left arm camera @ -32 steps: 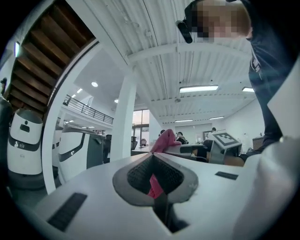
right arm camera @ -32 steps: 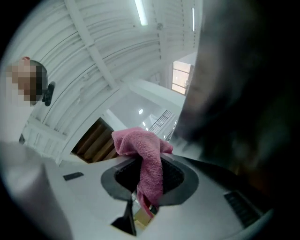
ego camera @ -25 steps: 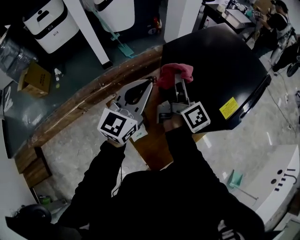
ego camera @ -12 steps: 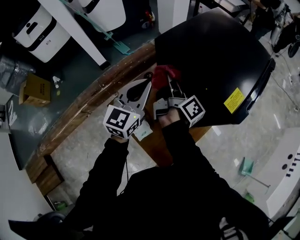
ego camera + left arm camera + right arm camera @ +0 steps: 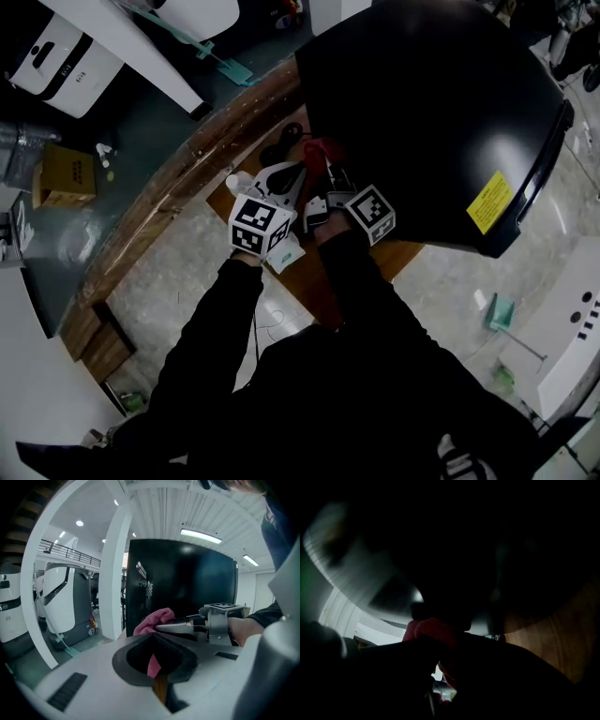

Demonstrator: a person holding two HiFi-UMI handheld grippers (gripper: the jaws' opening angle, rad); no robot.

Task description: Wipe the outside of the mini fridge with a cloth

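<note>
Clamping the pink cloth (image 5: 313,148) in my right gripper (image 5: 325,161) against the mini fridge (image 5: 422,103); left gripper (image 5: 298,170) closed, empty.

Head view: dim, edges bowed, sheen on mini fridge (image 5: 441,103). Left gripper view: bright ceiling strips (image 5: 200,535). Right gripper view: near-black, blurred.

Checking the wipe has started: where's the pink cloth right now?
In the head view, the pink cloth is upper centre, clamped in the right gripper at the black mini fridge's side wall.
</note>
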